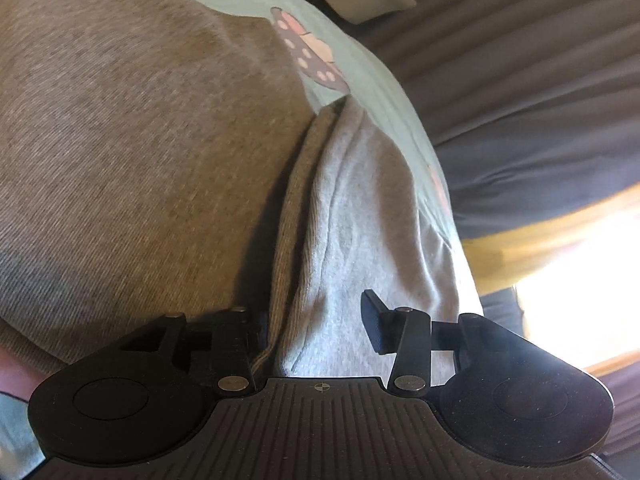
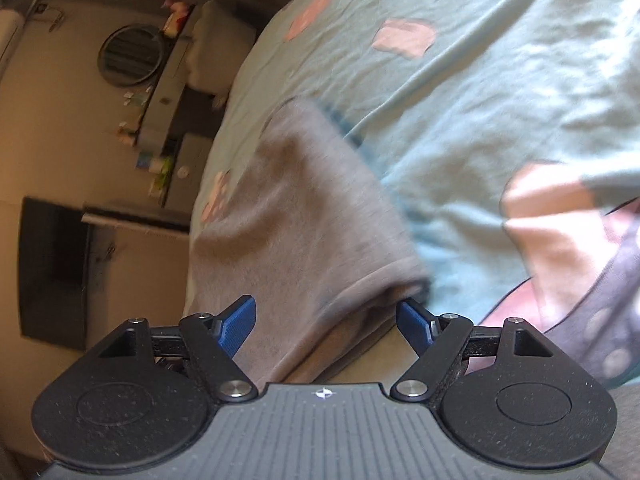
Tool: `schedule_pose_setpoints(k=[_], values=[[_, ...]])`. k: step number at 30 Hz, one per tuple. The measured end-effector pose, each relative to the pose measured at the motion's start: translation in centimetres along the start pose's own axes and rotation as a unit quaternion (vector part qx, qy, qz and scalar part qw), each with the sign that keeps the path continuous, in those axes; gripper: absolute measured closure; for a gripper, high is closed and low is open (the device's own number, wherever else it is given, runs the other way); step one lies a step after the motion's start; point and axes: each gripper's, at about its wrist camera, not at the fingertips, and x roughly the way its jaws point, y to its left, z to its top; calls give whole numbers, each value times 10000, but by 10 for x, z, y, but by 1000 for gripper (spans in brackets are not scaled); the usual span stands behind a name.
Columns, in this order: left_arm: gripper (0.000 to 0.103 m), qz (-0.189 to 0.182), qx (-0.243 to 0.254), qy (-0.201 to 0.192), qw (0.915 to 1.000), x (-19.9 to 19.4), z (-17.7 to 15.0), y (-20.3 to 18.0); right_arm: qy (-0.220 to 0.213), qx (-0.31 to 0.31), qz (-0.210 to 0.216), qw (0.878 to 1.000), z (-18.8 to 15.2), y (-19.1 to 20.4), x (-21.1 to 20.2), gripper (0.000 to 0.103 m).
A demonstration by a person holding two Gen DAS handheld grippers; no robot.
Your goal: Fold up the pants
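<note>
Grey ribbed knit pants (image 1: 348,216) are seen between the spread, released fingers of both left gripper (image 1: 316,324) and right gripper (image 2: 326,324), over a mint patterned bedsheet (image 2: 480,112).

pants (image 1: 120,140): grey ribbed knit, matt | bedsheet (image 2: 480,100): soft printed cloth

A bed covered by a wrinkled mint-green sheet (image 2: 460,120) printed with pink patches and a spotted mushroom (image 1: 308,52); grey knit pants (image 2: 304,208) lie directly on it, folded over.
</note>
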Motion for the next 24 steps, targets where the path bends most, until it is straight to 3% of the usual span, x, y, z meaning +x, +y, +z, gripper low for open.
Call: schedule_pose_setpoints(k=[2, 5, 7, 9, 11, 17, 24], values=[[57, 28, 56, -8, 10000, 5, 0, -2, 25, -124, 19, 9999, -4, 5, 4, 25], [61, 78, 140, -18, 9999, 3, -2, 0, -288, -294, -156, 9990, -3, 12, 6, 27], [65, 159, 199, -21, 9997, 4, -2, 2, -502, -277, -275, 9980, -3, 12, 7, 44], [66, 206, 220, -22, 9995, 5, -1, 2, -662, -290, -601, 9956, -4, 11, 8, 71], [68, 261, 255, -7, 9993, 16, 1, 3, -798, -253, -820, 9931, -4, 9, 5, 81], [73, 485, 643, 71, 9967, 19, 0, -5, -1010, -343, -1178, 9873, -7, 7, -2, 83], [75, 448, 568, 27, 9974, 8, 1, 0, -1085, -1191, -1763, 9711, -19, 30, 1, 84]])
